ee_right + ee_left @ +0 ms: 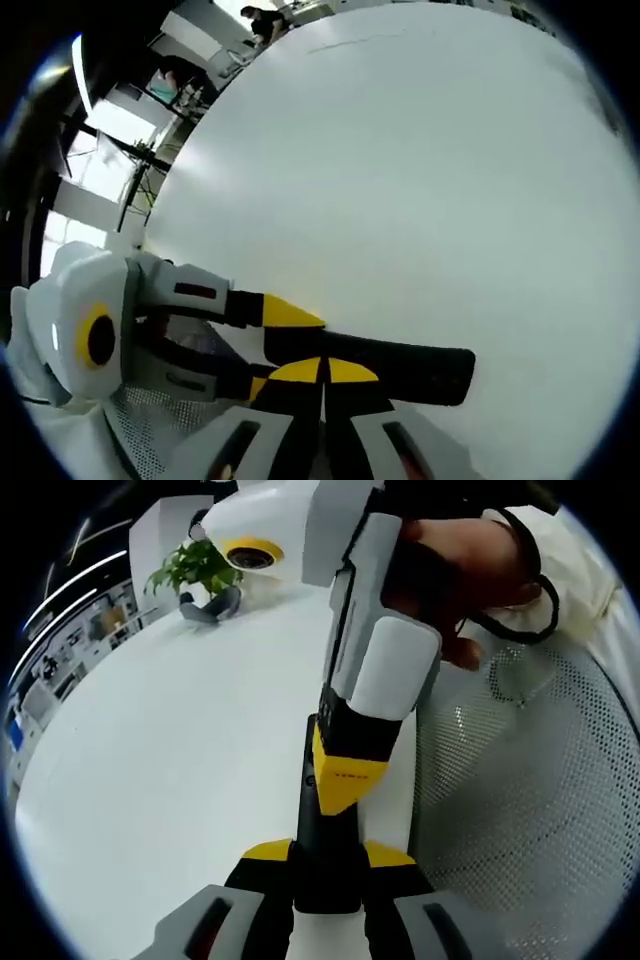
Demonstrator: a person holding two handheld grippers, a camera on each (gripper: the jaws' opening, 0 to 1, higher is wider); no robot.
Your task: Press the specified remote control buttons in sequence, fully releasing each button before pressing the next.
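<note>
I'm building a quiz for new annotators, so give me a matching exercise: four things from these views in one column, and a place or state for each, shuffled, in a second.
Things:
1. remote control
2. potted plant
3. right claw
4. mesh chair

Places or states:
A. far across the white table
B. perforated, beside the table
C. clamped between the jaws of the left claw
D. shut, yellow tips at the remote control

Pairs: 1-C, 2-A, 3-D, 4-B
</note>
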